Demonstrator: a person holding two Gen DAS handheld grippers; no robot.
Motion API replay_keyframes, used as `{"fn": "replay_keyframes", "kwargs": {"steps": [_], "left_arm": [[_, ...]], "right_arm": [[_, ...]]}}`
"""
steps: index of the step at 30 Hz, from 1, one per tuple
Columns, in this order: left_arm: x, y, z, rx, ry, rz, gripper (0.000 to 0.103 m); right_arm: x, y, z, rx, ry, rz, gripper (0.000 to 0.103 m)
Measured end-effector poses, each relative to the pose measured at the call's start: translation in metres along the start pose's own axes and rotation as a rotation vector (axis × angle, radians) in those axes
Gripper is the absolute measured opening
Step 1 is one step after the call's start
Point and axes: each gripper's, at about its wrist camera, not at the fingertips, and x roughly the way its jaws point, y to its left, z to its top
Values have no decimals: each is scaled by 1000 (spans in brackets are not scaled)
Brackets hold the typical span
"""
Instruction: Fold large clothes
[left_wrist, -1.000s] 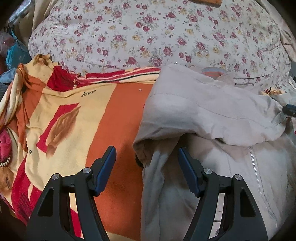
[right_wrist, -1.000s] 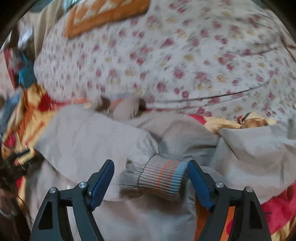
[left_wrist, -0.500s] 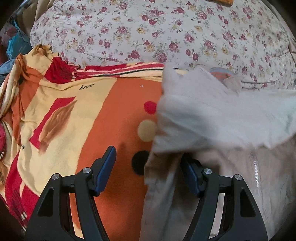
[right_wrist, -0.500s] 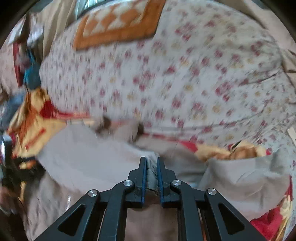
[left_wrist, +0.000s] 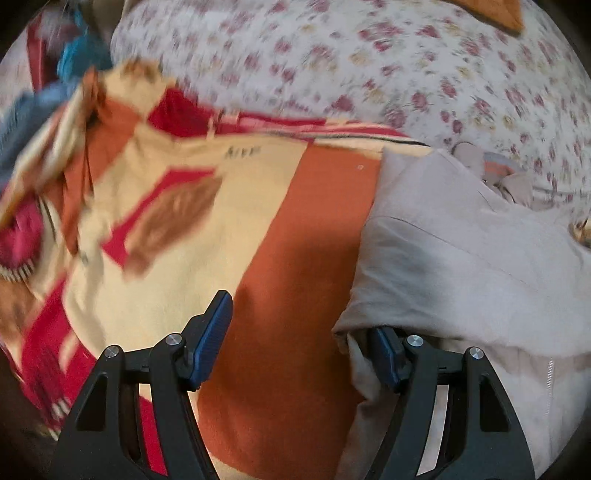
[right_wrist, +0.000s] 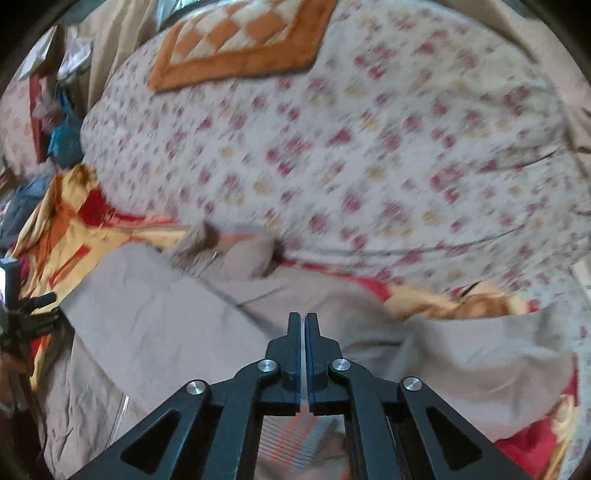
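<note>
The right gripper (right_wrist: 303, 325) pinches the beige jacket (right_wrist: 155, 325) sleeve cuff at lower centre to fold it, while the left gripper (left_wrist: 303, 332) waits wide open at the jacket's edge.

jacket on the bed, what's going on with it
A person with a gripper in each hand is folding a beige jacket spread on a patterned blanket. The right gripper is shut on the jacket's striped cuff, which shows just behind its jaws. The left gripper is open at the jacket's edge, one finger tucked under a fold, the other over the blanket; it grips nothing yet. The fold is only starting.
</note>
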Motion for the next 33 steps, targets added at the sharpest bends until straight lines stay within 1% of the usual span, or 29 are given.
{"fn": "replay_keyframes", "kwargs": {"steps": [1, 2, 3, 4, 5, 8, 9, 11, 12, 13, 15, 16, 17, 20, 21, 22, 25, 27, 28, 30, 32, 33], "left_arm": [[-1, 3, -1, -20, 1, -20, 69], [-2, 4, -2, -25, -1, -30, 69], [-4, 3, -2, -22, -3, -32, 69], [-6, 2, -3, -13, -9, -34, 69], [-9, 0, -4, -1, -17, -32, 69], [-13, -4, -6, 27, -30, -28, 69], [-13, -4, -5, 26, -28, -31, 69], [-11, -2, -4, 11, -23, -40, 69], [-10, 0, -4, 3, -20, -45, 69], [-9, 1, -5, -3, -17, -50, 69], [-9, 0, -6, 1, -16, -53, 69], [-10, -1, -7, 7, -17, -54, 69], [-11, -1, -7, 8, -17, -58, 69], [-14, -3, -9, 11, -21, -86, 69], [-15, -6, -9, 21, -21, -91, 69], [-16, -9, -10, 30, -23, -92, 69], [-11, -19, -13, 64, -4, -74, 69], [-10, -21, -16, 72, 14, -84, 69], [-12, -21, -18, 75, 16, -90, 69], [-20, -16, -19, 77, 23, -115, 69], [-30, -6, -20, 59, 29, -164, 69], [-35, 1, -19, 49, 31, -184, 69]], "right_arm": [[6, 3, -1, 0, 15, 8, 26], [12, 5, -2, 7, 30, 29, 37], [17, 5, -2, 18, 40, 53, 54], [21, 5, -3, 30, 50, 77, 58], [24, 6, -4, 29, 59, 83, 58], [45, 13, -10, -17, 128, 73, 59], [57, 17, -14, -34, 164, 68, 59], [71, 23, -20, -52, 209, 87, 59], [77, 27, -24, -62, 230, 104, 46], [77, 29, -26, -74, 229, 108, 24], [69, 34, -25, -111, 192, 90, 15], [62, 35, -22, -135, 166, 76, 13], [53, 35, -16, -145, 134, 63, 12], [33, 23, 3, -124, 54, 18, 11], [29, 20, 7, -120, 38, -1, 10], [27, 15, 13, -116, 24, -45, 10], [38, 9, 19, -113, 40, -137, 10], [56, 10, 12, -157, 76, -240, 10], [66, 8, 7, -167, 103, -262, 10], [83, 0, -7, -159, 164, -263, 10], [89, -8, -16, -136, 181, -252, 10], [89, -12, -17, -116, 180, -230, 10]]}}
